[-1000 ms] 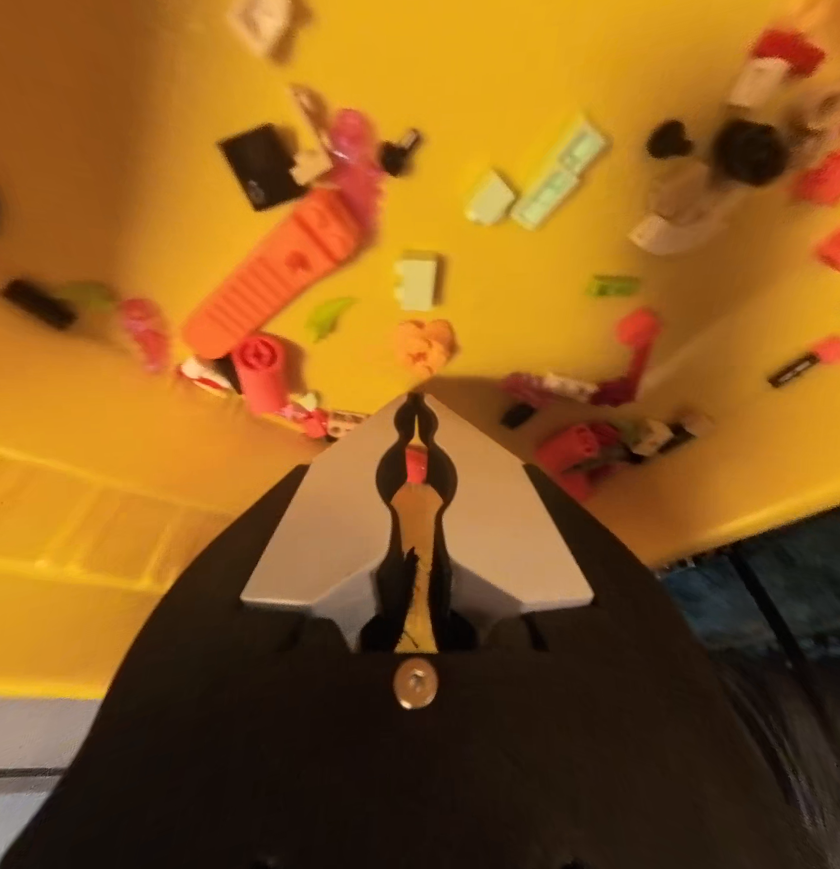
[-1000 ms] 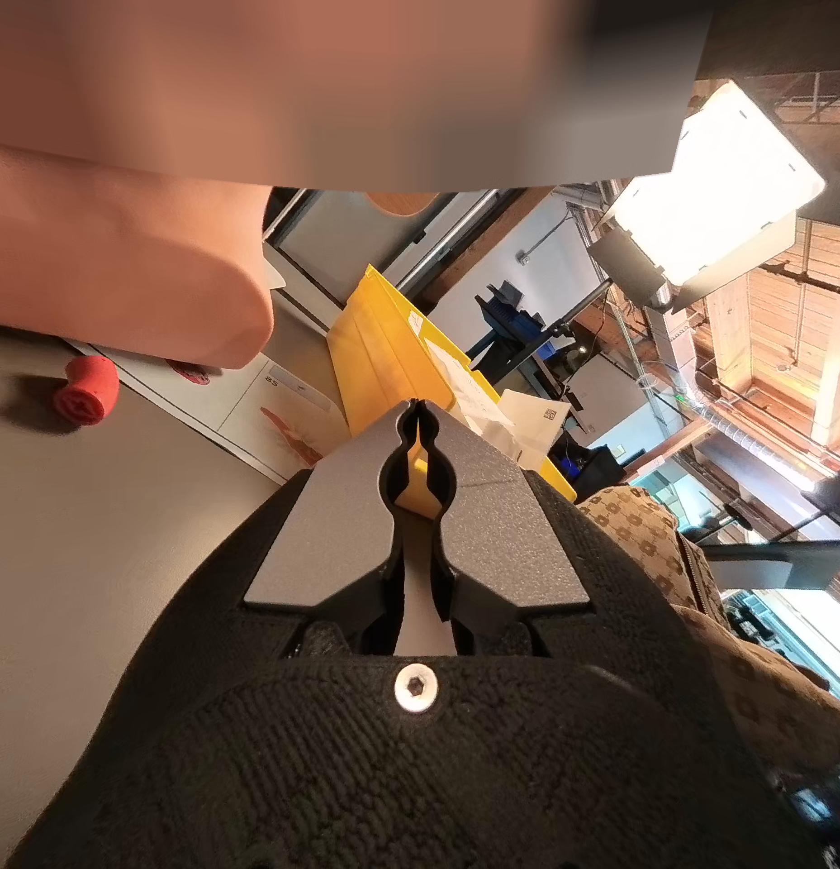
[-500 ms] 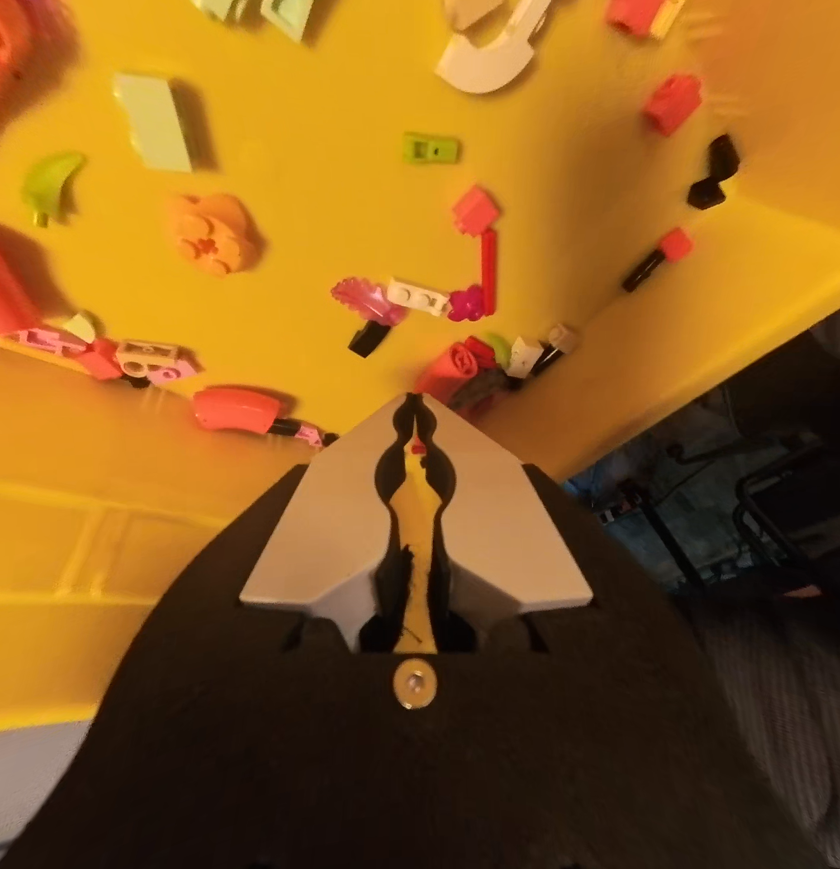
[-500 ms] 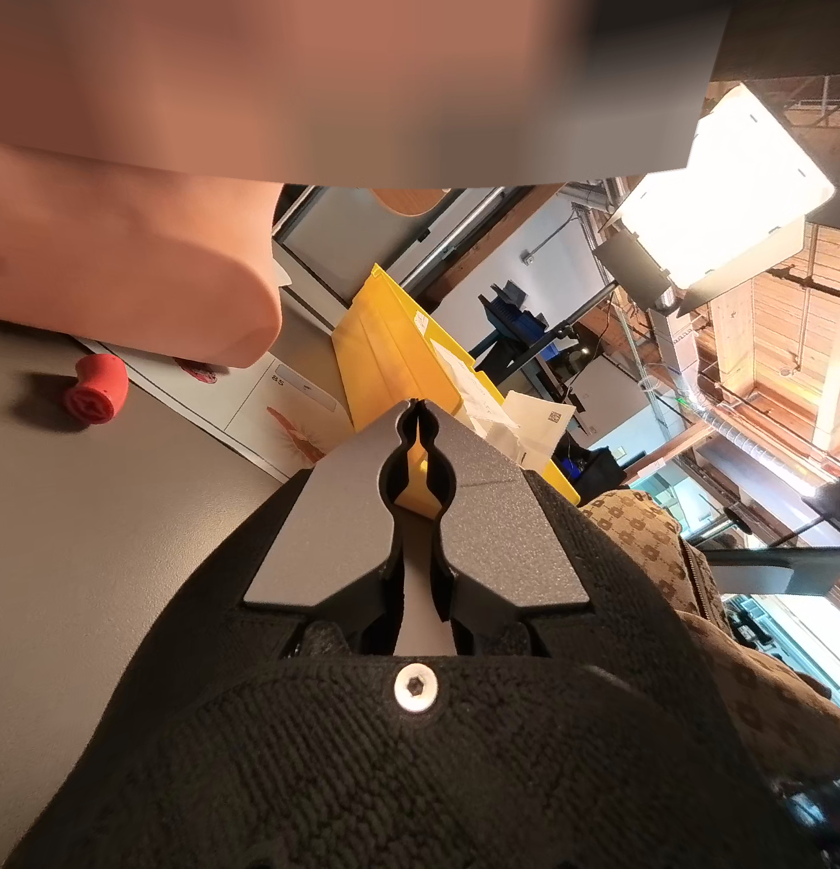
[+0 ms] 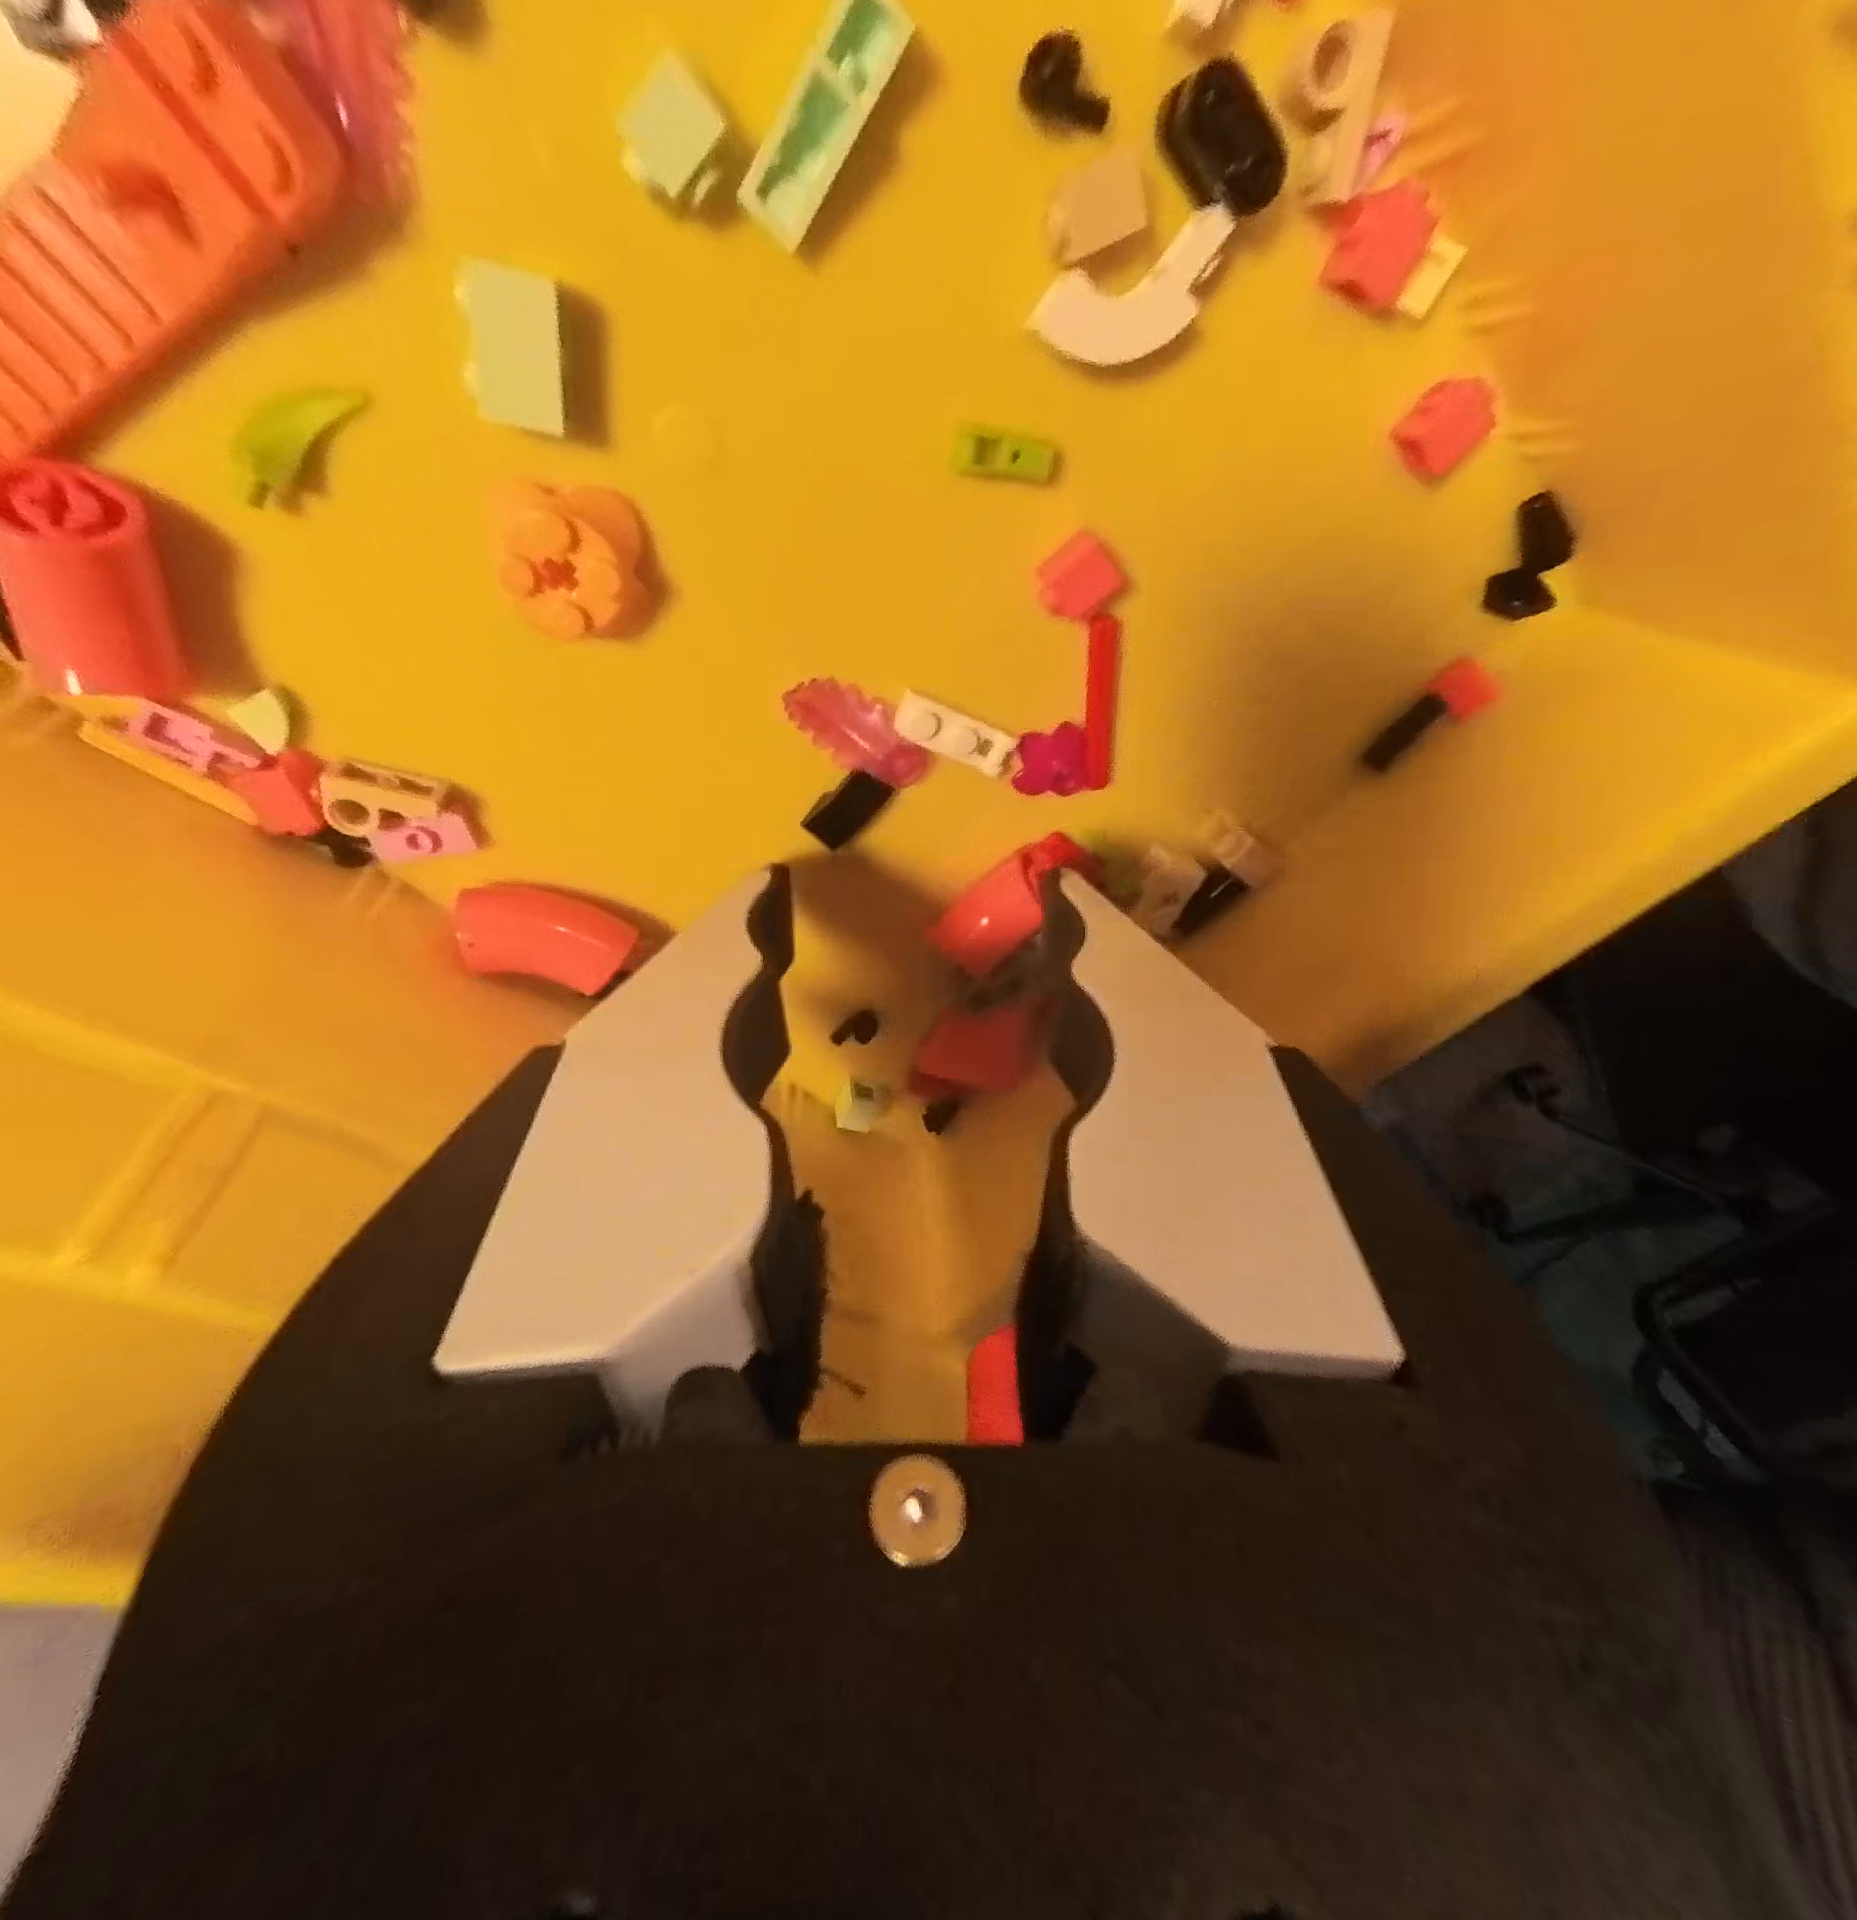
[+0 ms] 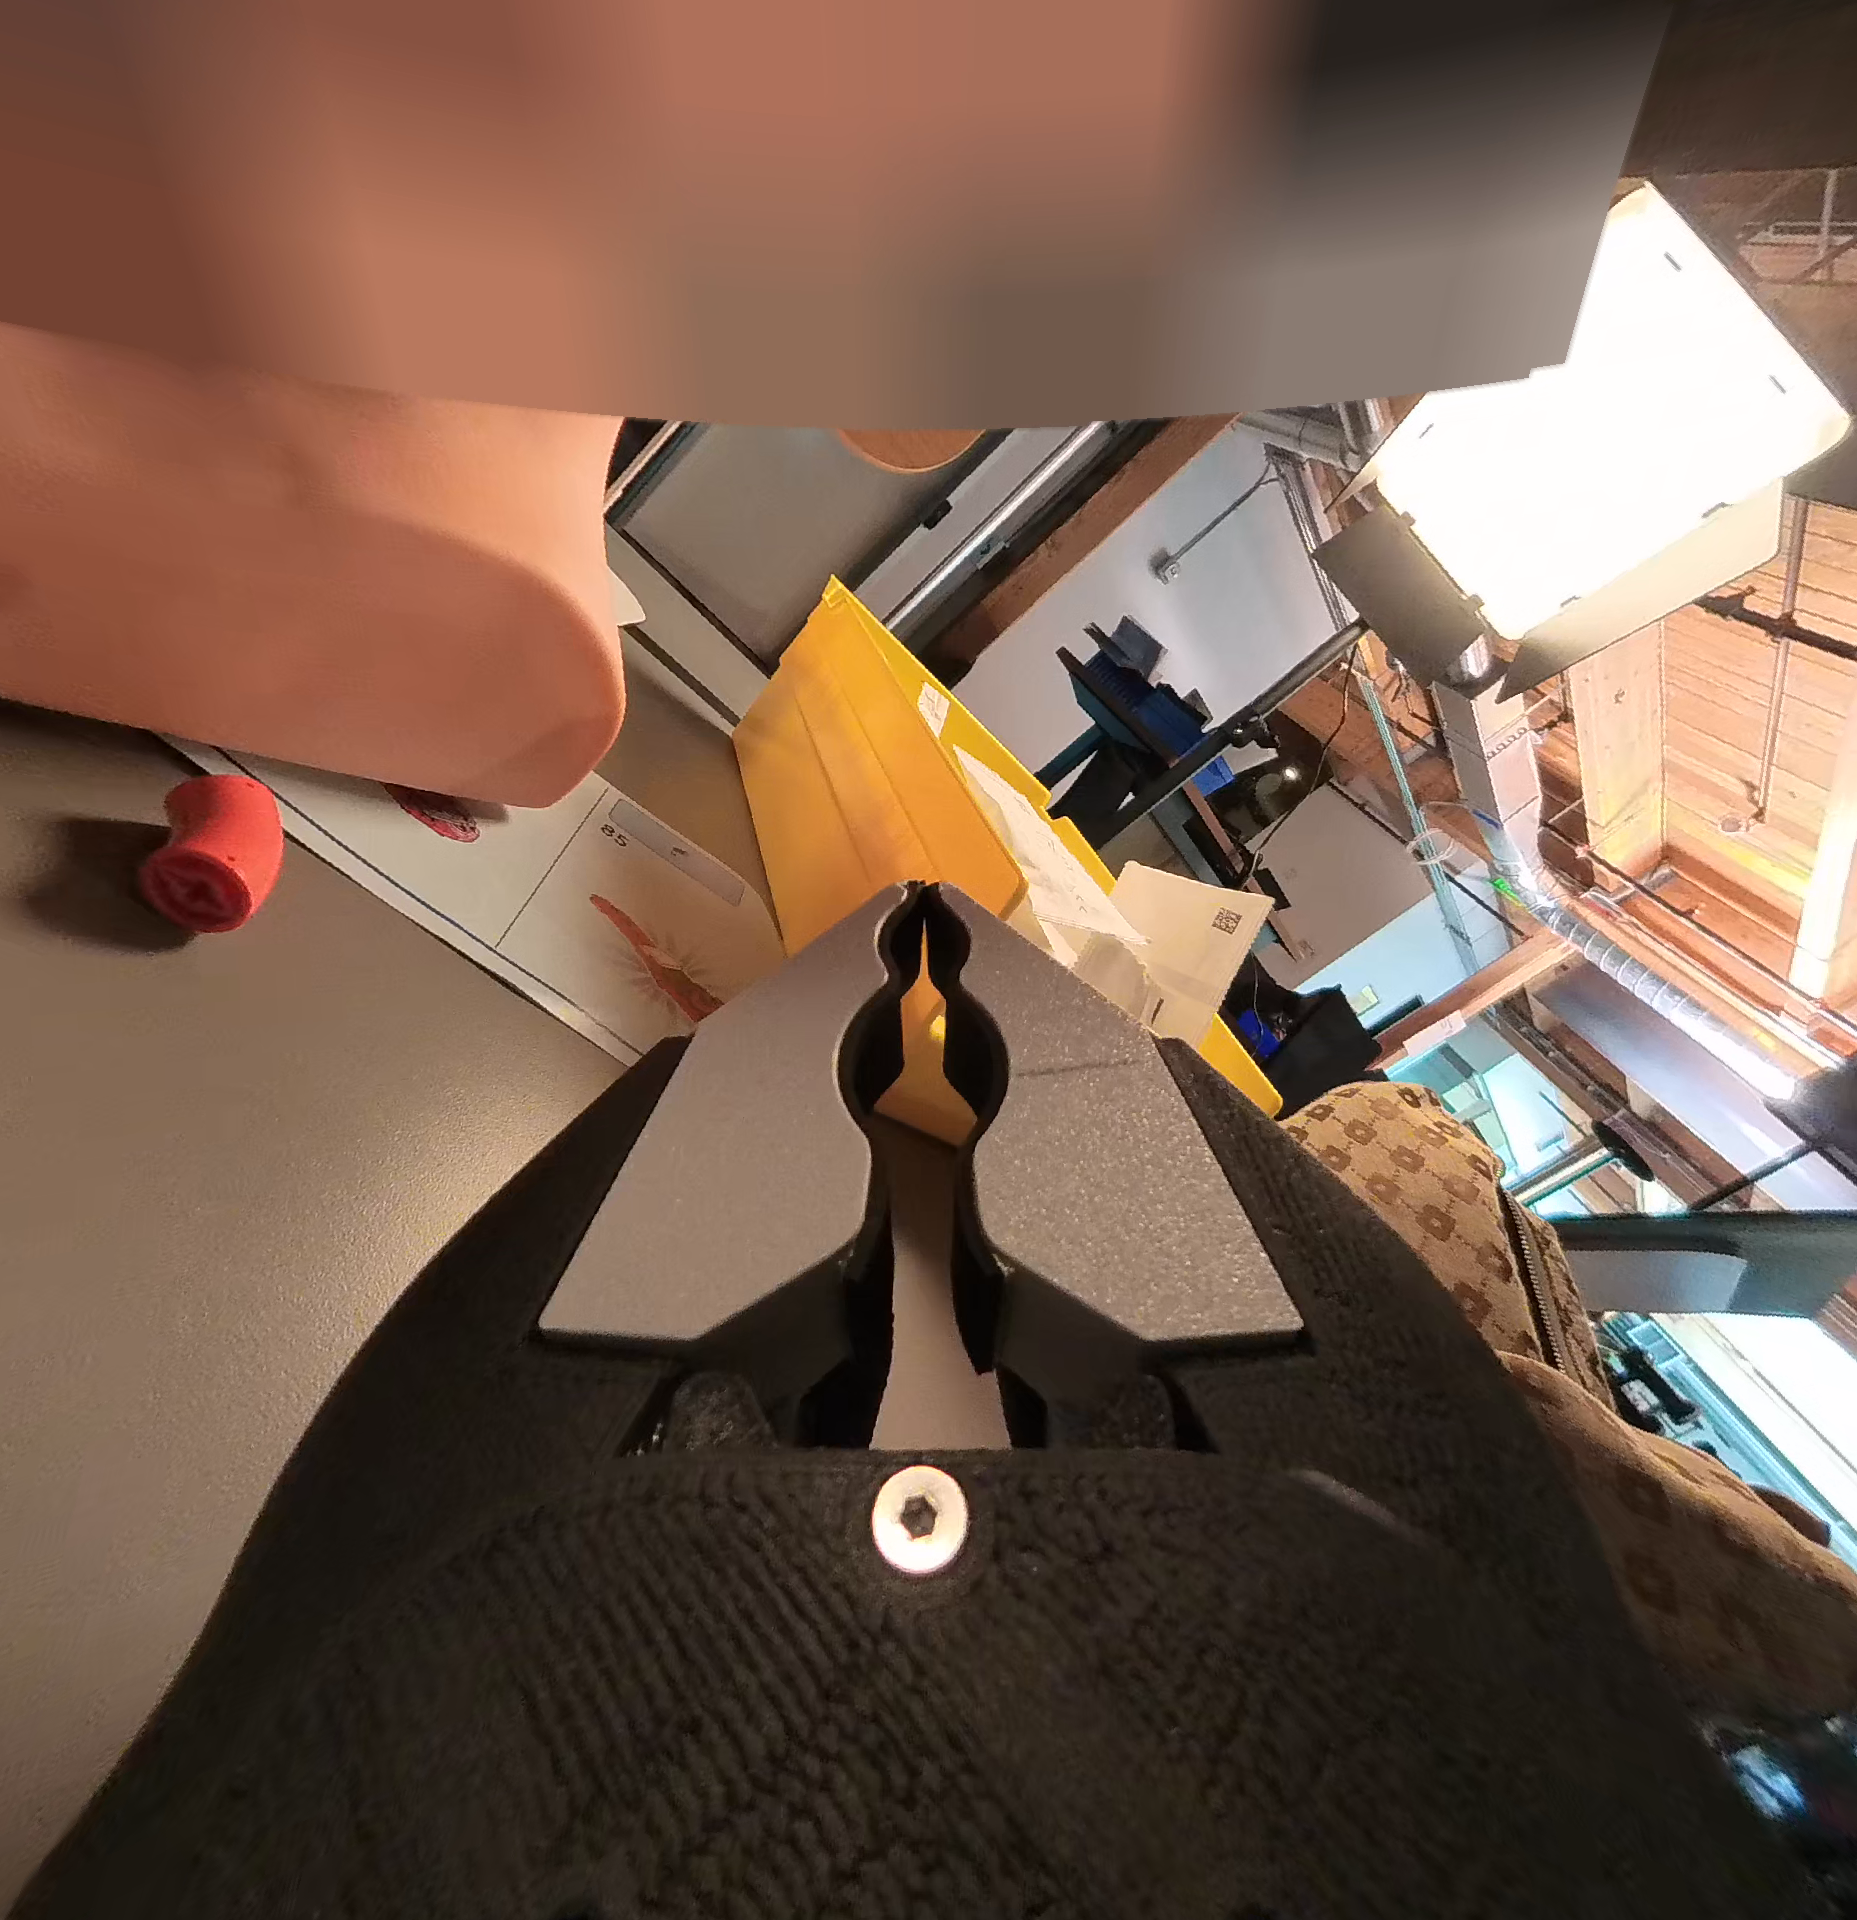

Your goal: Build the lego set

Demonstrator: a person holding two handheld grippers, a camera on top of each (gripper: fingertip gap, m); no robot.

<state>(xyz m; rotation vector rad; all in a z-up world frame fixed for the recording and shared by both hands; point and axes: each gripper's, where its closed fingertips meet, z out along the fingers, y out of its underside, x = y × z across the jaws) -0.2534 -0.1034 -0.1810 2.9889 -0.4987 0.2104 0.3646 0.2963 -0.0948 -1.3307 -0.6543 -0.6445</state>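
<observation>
Change, left tongs (image 5: 919, 894): clenched half a second ago, now spread wide over the floor of the yellow tray (image 5: 695, 260); view pushed in closer to the corner pile.
Left tongs, contents: nothing gripped; a rounded coral piece (image 5: 991, 914) lying right against the right fingertip (image 5: 1085, 904), the left fingertip well clear of it; a second coral block (image 5: 976, 1049) lower in the gap, on the same side.
Change, right tongs (image 6: 922, 888): none; clenched as before, pads meeting with nothing between, held above the grey counter (image 6: 228, 1195) and aimed at a yellow bin (image 6: 882, 790).
Near the right tongs: one red cylinder (image 6: 212, 868) lying on the counter, one printed sheet (image 6: 591, 883), a person's arm (image 6: 280, 582) above them.
Count, tray, pale green bricks: three (image 5: 513, 358).
Count, lime bits: two (image 5: 1005, 455).
Count, singles: one orange ribbed tool (image 5: 124, 260), one coral cylinder (image 5: 72, 582), one orange flower (image 5: 576, 556), one white curved piece (image 5: 1121, 301), one coral arch (image 5: 545, 925).
Count, small black pieces: several, too blurred for a firm number.
</observation>
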